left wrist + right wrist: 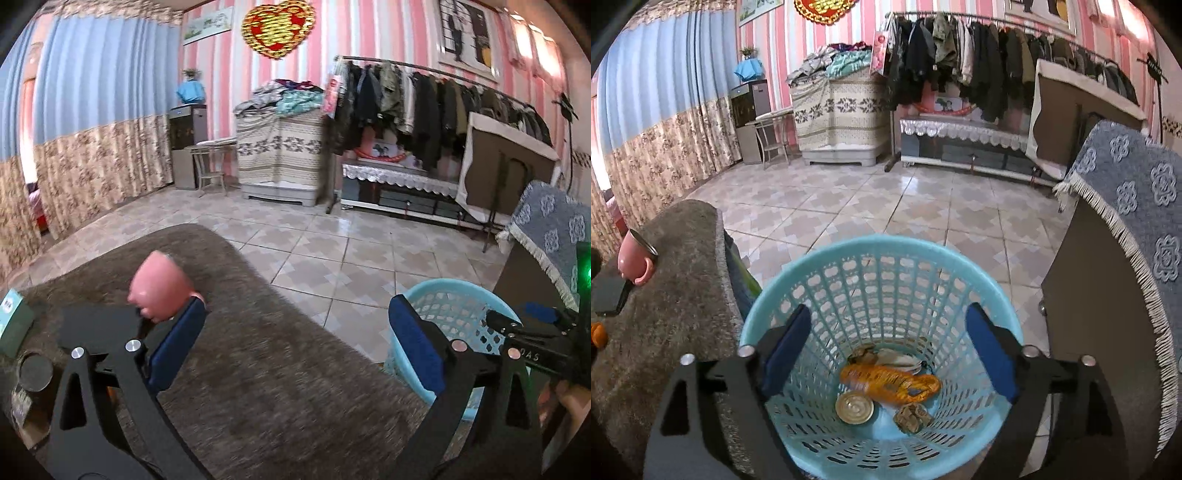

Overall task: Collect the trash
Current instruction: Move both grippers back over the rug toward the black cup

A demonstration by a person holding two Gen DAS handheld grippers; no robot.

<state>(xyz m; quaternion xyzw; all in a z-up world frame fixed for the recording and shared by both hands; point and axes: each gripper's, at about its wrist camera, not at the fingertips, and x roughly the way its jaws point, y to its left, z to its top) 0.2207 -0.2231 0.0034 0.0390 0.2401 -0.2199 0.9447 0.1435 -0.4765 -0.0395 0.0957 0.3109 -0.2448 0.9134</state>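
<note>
Hovering over the brown tabletop (258, 350), the left tool (295, 347) stands wide with nothing between its pads; a pink mug (160, 290) sits at ten o'clock just behind its left finger, and the blue basket (461, 306) shows at three o'clock beside the tabletop's edge. From the right wrist, the right tool (890, 354) also gapes wide and empty above the basket (812, 258), where trash lies at the bottom: an orange wrapper (890, 384), a round lid (854, 407) and crumpled scraps (913, 417).
</note>
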